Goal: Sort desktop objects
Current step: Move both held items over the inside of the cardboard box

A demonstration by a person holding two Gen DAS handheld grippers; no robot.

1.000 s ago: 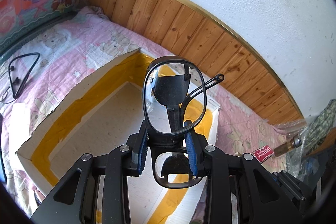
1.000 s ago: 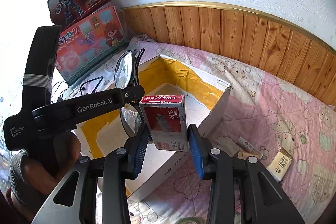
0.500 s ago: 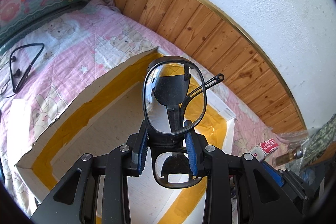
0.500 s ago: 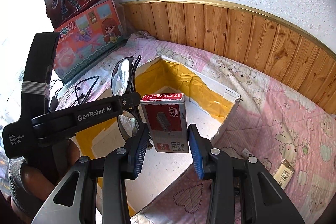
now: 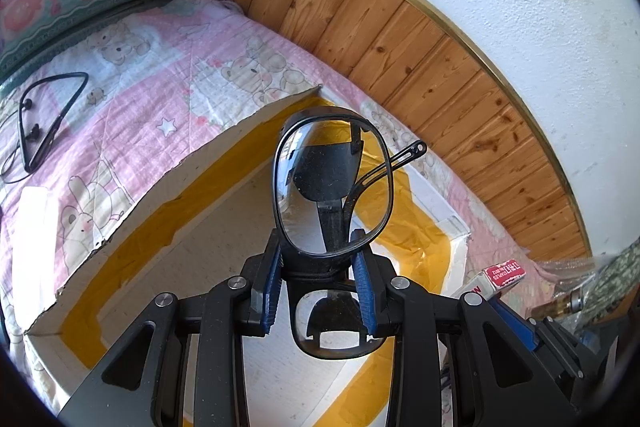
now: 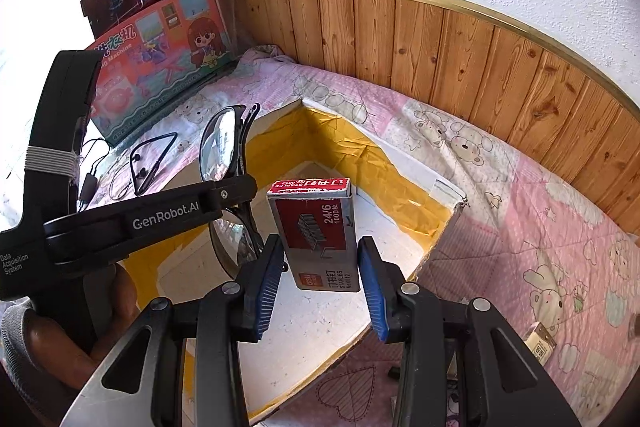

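Note:
My left gripper (image 5: 318,279) is shut on a folded pair of black-framed glasses (image 5: 304,219), one lens standing up above the blue pads. It hangs over a shallow white cardboard box (image 5: 160,187) lined with yellow tape. My right gripper (image 6: 320,279) is shut on a small grey and red staples box (image 6: 316,227), held upright above the same cardboard box (image 6: 400,151). In the right wrist view the left gripper (image 6: 160,219) with the glasses (image 6: 218,147) is just to the left. The staples box (image 5: 504,273) shows at the lower right of the left wrist view.
A pink quilted cloth (image 6: 520,187) covers the surface. Black neckband earphones (image 5: 44,123) lie left of the cardboard box. Two toy boxes (image 6: 160,59) lean at the back left against the wood-panelled wall (image 6: 440,39). A small packet (image 6: 540,341) lies at the right. A person's hand (image 6: 52,347) grips the left handle.
Both grippers have moved forward and slightly down over the cardboard box, which now fills more of each view. The glasses and the staples box stay gripped as before.

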